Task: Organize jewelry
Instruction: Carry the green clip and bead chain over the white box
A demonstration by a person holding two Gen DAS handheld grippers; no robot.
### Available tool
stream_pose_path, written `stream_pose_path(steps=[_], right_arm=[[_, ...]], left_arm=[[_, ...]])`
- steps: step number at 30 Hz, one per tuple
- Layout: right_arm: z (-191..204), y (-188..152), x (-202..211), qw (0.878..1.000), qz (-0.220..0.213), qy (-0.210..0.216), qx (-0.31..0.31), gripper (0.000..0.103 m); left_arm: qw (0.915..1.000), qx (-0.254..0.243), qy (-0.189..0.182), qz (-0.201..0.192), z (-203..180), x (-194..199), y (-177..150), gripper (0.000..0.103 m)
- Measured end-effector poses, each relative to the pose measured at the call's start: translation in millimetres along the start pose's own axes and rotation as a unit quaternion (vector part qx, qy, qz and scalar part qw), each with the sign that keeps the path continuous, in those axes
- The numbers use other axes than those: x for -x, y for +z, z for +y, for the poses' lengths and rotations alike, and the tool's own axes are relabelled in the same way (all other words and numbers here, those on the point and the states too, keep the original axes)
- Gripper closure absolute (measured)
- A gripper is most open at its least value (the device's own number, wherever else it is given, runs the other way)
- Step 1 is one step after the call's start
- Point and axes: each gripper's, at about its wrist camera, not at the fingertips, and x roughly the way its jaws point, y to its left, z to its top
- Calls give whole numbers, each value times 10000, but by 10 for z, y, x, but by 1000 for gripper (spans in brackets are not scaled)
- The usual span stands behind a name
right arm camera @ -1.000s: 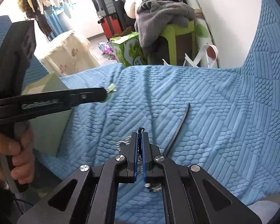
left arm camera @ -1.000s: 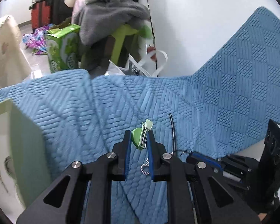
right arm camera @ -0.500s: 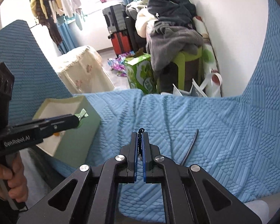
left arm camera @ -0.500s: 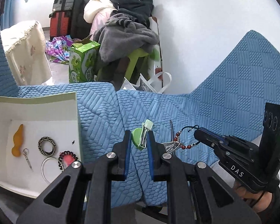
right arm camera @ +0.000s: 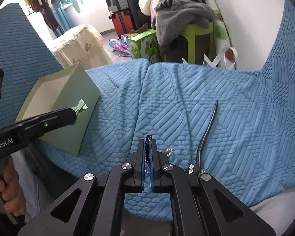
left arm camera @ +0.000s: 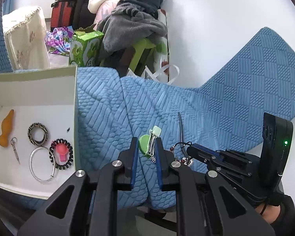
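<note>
The left tool [left arm camera: 145, 149] is closed to a narrow gap on a green hair clip [left arm camera: 147, 144], whose metal clasp and pale bow stick out past the tips. In the right wrist view the same clip [right arm camera: 81, 106] shows at the tip of that tool [right arm camera: 73, 116], level with the open box's near wall. The right tool [right arm camera: 147, 153] is fully closed on a dark cord; from the left wrist view this cord belongs to a beaded bracelet [left arm camera: 180, 153] with red beads and small silver charms hanging below the right tool [left arm camera: 188, 150].

The pale green box [left arm camera: 75, 106] stands open at the left, white inside. In it lie an orange gourd-shaped charm [left arm camera: 6, 128], a small silver pin [left arm camera: 15, 149], a patterned dark ring [left arm camera: 38, 133], a thin silver bangle [left arm camera: 41, 165] and a black coil hair tie with a pink piece [left arm camera: 61, 154].

Everything rests on a blue quilted sofa cover [right arm camera: 186, 98], where a thin dark hair stick [right arm camera: 207, 131] lies apart to the right. Behind are a green stool piled with grey clothes [right arm camera: 182, 13], a green carton [right arm camera: 143, 45] and suitcases [right arm camera: 120, 5].
</note>
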Motion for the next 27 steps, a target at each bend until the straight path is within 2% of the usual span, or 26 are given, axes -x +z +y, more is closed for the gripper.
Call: stream_pose_path(steps=[10, 19, 27], right_arm=[[230, 324, 542, 9984, -542, 110, 87, 103], [695, 640, 924, 9942, -960, 268, 415, 103], [1209, 895, 1056, 9878, -1158, 534, 897, 103]], left_arm=[[9985, 76, 219, -505, 79, 528, 257, 86], [9940, 170, 646, -870, 441, 1022, 429, 86], [9891, 384, 975, -1031, 867, 1341, 465, 86]])
